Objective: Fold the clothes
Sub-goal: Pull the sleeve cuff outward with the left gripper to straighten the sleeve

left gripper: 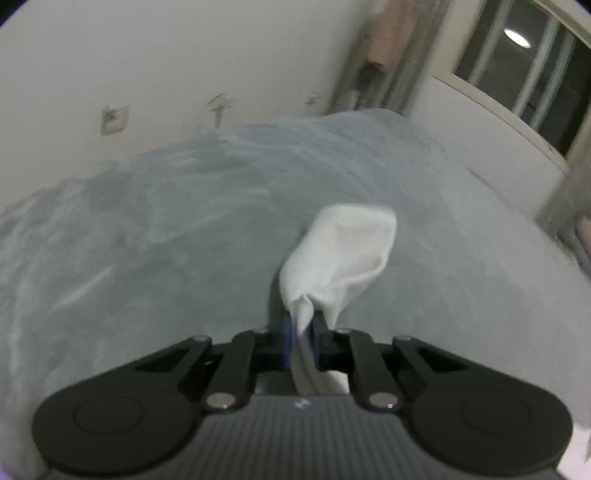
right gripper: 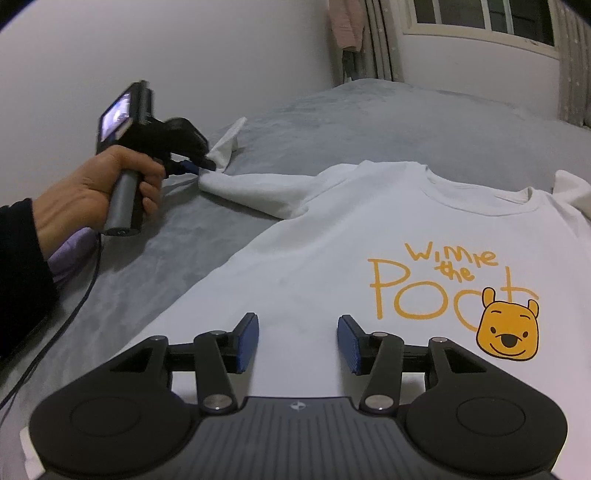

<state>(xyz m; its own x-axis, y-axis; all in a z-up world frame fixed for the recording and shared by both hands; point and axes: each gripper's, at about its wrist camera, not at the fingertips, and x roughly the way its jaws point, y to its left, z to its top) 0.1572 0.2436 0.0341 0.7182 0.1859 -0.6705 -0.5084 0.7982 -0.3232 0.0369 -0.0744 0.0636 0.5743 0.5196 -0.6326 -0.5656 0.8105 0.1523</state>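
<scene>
A white T-shirt (right gripper: 314, 251) with a yellow bear print lies face up on the grey bed (right gripper: 332, 122). Its left sleeve (right gripper: 258, 188) is stretched out toward the wall. My left gripper (left gripper: 302, 332) is shut on the sleeve's cuff (left gripper: 343, 251), which bunches out past the blue pads. The right wrist view shows that gripper (right gripper: 208, 166) held in a hand at the sleeve's end. My right gripper (right gripper: 297, 341) hovers open above the shirt's lower front, with nothing between its fingers.
A white wall (right gripper: 184, 55) runs along the bed's far left side. A window (right gripper: 480, 18) and curtains (right gripper: 380, 37) stand beyond the head of the bed. A dark cable (right gripper: 74, 302) trails from the left hand over the blanket.
</scene>
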